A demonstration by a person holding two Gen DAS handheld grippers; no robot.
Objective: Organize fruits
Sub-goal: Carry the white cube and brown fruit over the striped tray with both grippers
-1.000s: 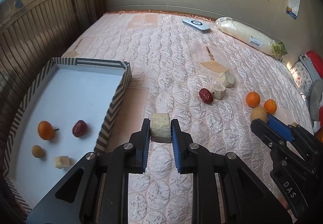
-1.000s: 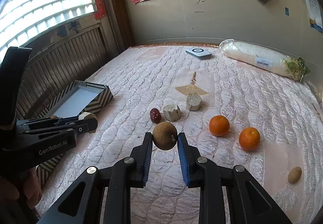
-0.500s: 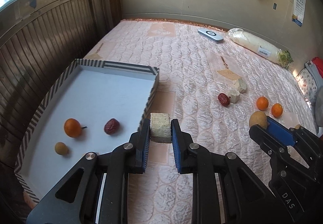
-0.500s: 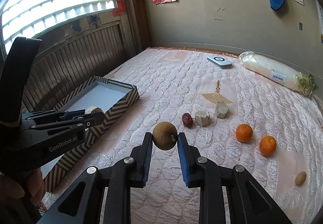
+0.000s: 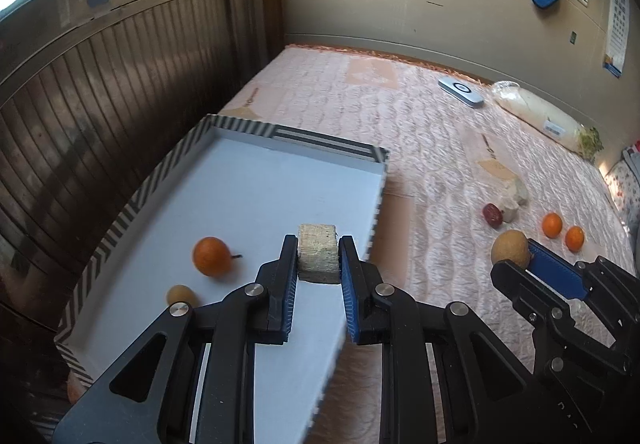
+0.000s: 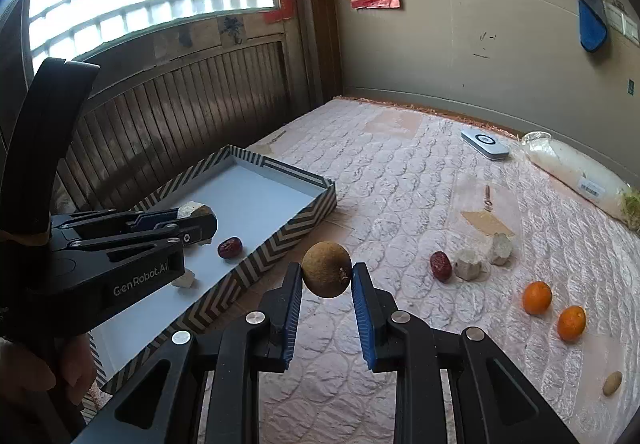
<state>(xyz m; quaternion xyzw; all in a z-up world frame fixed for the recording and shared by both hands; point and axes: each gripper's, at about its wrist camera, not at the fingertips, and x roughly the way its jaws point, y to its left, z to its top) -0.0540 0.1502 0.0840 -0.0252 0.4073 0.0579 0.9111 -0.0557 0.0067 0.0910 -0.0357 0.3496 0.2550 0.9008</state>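
Two grippers loaded: left gripper (image 5: 318, 258) clamps a pale block (image 5: 317, 253) over the tray (image 5: 256, 188). Right gripper (image 6: 326, 286), at its 3 o'clock, clamps a brown round fruit (image 6: 327, 275)

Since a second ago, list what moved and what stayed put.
The left gripper carried its pale block from above the quilt to over the tray. The right gripper, holding the brown fruit, followed toward the tray. Both grips unchanged; fruits on the quilt stayed.
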